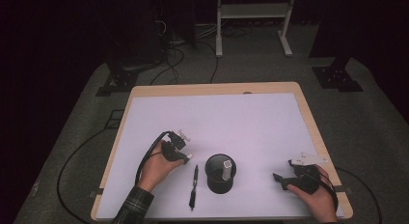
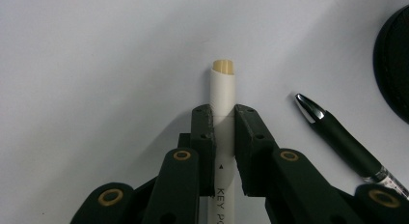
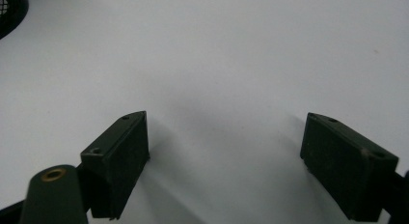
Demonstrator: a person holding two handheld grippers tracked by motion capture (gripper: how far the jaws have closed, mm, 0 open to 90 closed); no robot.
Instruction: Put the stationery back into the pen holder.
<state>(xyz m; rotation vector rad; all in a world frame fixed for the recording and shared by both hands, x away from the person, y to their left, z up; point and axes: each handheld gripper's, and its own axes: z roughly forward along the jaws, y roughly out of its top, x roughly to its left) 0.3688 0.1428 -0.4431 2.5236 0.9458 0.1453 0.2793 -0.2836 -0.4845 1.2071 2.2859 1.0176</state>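
Fingers of the left gripper (image 2: 223, 132) are clamped on a white marker (image 2: 223, 96), gripping its barrel partway along, with the tan tip end sticking out past the fingertips and low over the bench (image 1: 251, 113). Printed letters run along the barrel between the fingers. Just to the right of those fingers, in the left gripper view, a black pen (image 2: 337, 137) lies flat on the bench, its silver tip pointing away. Beyond the pen, at the far right edge, is the dark curve of a black mesh cup (image 2: 393, 64).

From above, the cup (image 1: 220, 173) stands between the two grippers, with another white marker upright inside it. The pen (image 1: 194, 183) lies between the left gripper (image 1: 181, 149) and the cup.

Fingers of the right gripper (image 3: 224, 156) are spread wide apart with nothing between them, hovering over bare bench, well clear of the cup.

Likely risks: the smooth, round barrel could slide or swivel in the clamp, since the hold is narrow. Swinging toward the cup, the marker or fingers could nudge the pen or knock the light cup over.
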